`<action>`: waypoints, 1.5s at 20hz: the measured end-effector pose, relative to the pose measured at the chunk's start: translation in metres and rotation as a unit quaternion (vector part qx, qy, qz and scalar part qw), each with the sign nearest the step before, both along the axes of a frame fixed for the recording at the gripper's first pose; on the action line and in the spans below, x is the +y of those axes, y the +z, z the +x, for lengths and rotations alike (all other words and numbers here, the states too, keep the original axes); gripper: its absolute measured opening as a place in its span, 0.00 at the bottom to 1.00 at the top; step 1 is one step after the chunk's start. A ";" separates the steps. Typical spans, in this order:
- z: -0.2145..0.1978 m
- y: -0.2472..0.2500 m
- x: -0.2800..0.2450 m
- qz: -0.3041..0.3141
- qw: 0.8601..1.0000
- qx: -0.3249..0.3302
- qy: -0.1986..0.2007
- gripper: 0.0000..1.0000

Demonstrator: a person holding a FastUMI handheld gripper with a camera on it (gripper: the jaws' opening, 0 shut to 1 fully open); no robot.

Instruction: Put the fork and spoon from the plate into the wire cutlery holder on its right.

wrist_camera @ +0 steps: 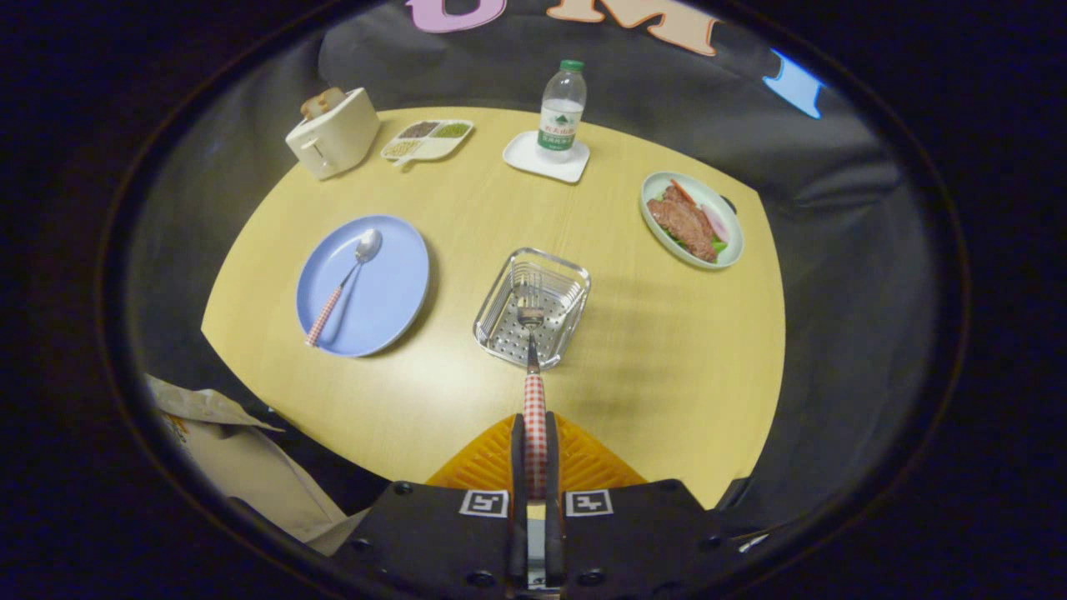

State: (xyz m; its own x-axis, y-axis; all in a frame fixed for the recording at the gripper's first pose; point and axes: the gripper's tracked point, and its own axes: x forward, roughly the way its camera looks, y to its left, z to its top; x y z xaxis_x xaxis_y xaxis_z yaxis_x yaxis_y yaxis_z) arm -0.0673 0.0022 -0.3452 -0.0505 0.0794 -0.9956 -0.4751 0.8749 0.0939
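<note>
While the gripper (534, 454) clamps the red-checked handle of the steel fork (532, 350), its tines hang over the perforated wire cutlery holder (567, 275), poised for release. At ten o'clock, the matching spoon (350, 275) waits on the blue plate (392, 292).
</note>
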 end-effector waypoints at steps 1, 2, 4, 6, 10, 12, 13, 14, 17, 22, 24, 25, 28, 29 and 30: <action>0.002 -0.003 0.001 -0.002 1.000 0.011 0.001 0.11; 0.002 -0.007 0.001 -0.005 1.000 0.021 0.003 0.11; 0.005 -0.012 -0.002 -0.019 0.999 0.036 0.016 0.11; 0.011 -0.018 -0.006 -0.033 0.998 0.046 0.029 0.11; 0.019 -0.023 0.001 -0.022 0.998 0.062 0.024 0.14; 0.023 -0.023 0.002 -0.020 0.998 0.059 0.021 0.17; 0.023 -0.023 0.003 -0.018 0.998 0.056 0.018 0.19; 0.025 -0.022 0.004 -0.016 0.998 0.050 0.017 0.29; 0.035 -0.015 0.014 0.006 1.000 0.017 -0.002 0.58; 0.057 0.012 0.055 0.064 0.992 -0.103 -0.046 0.97; 0.062 0.023 0.076 0.087 0.981 -0.159 -0.071 0.98; 0.063 0.028 0.087 0.098 0.975 -0.184 -0.079 0.98; 0.056 0.039 0.125 0.126 0.956 -0.248 -0.089 0.98; 0.050 0.039 0.137 0.132 0.953 -0.257 -0.086 0.98; 0.041 0.039 0.148 0.137 0.953 -0.259 -0.080 0.98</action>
